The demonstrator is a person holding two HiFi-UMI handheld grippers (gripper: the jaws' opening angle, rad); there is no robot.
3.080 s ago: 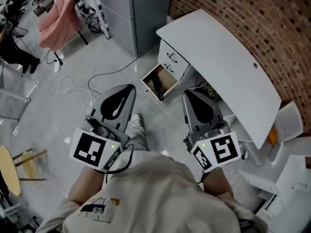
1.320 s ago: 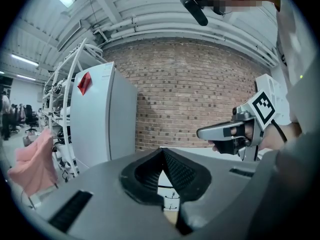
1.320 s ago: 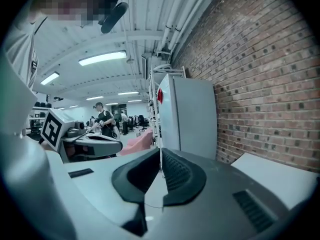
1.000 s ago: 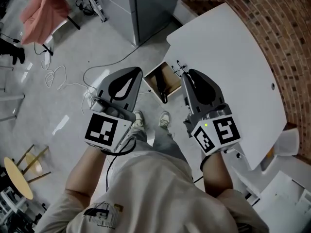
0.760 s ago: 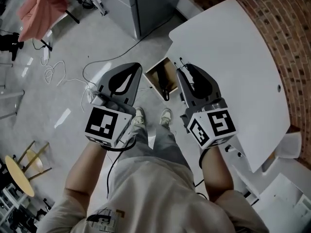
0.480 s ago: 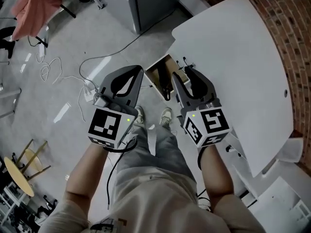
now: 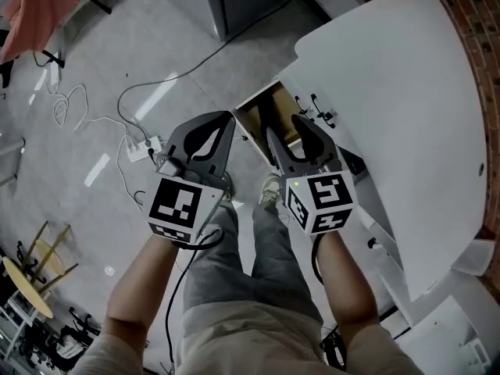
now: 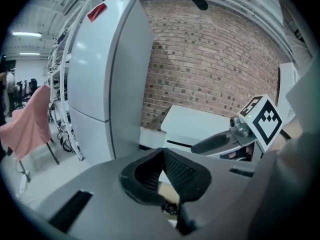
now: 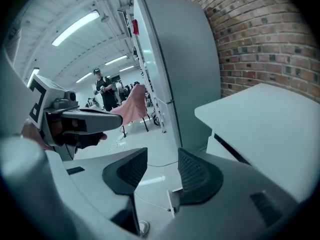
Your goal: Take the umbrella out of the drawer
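The umbrella [image 7: 264,126] shows only as a dark shape in the open drawer [image 7: 276,100], just ahead of and below the right gripper's tips (most of it is covered by that gripper, so its shape cannot be made out). The right gripper [image 7: 286,131] hangs over the drawer's mouth. Its jaws stand apart and have just been opening, and the right gripper view shows nothing between them but floor. The left gripper [image 7: 227,118] is alongside, just off the drawer's left corner. Its jaws are closed together at the tips, with nothing in them. The drawer juts from under the white desk [image 7: 391,92], which lies to the right gripper's right. Loose cables [image 7: 78,116] trail on the floor well to the left gripper's left.
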